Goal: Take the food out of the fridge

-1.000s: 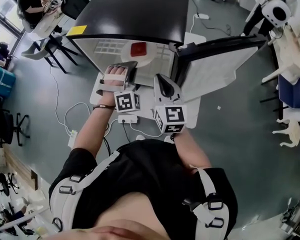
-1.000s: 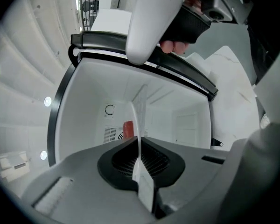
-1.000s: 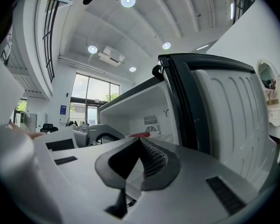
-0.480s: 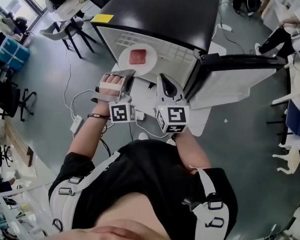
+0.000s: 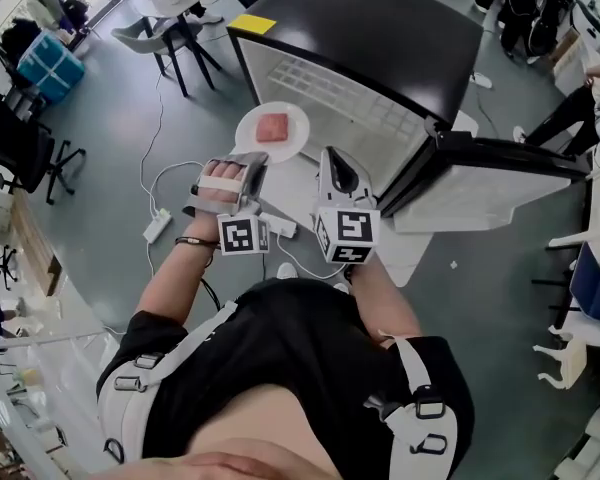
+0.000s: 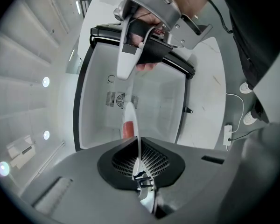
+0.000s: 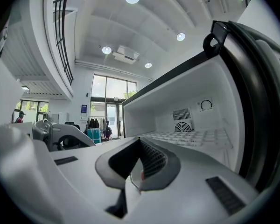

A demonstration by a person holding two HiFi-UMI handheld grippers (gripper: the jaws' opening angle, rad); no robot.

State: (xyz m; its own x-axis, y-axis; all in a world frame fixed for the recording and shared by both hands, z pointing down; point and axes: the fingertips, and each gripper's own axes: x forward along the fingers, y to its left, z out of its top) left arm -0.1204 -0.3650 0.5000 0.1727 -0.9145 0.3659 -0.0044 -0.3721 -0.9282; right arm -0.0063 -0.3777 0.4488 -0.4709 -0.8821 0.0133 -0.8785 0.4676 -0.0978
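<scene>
The left forearm reaches forward, the left gripper [image 5: 252, 156] tipped slightly down. Its jaws pinch the rim of a round white plate [image 5: 252, 118] bearing a red slab of meat [image 5: 272, 127], just outside the open black fridge [image 5: 370, 28]. Beside it, the right gripper [image 5: 330, 158] points level into the fridge, jaws pressed together, empty.

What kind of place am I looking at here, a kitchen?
Probably an open office or lab workspace, not a kitchen: the small fridge stands out among office chairs, and a power strip lies on the grey floor.
</scene>
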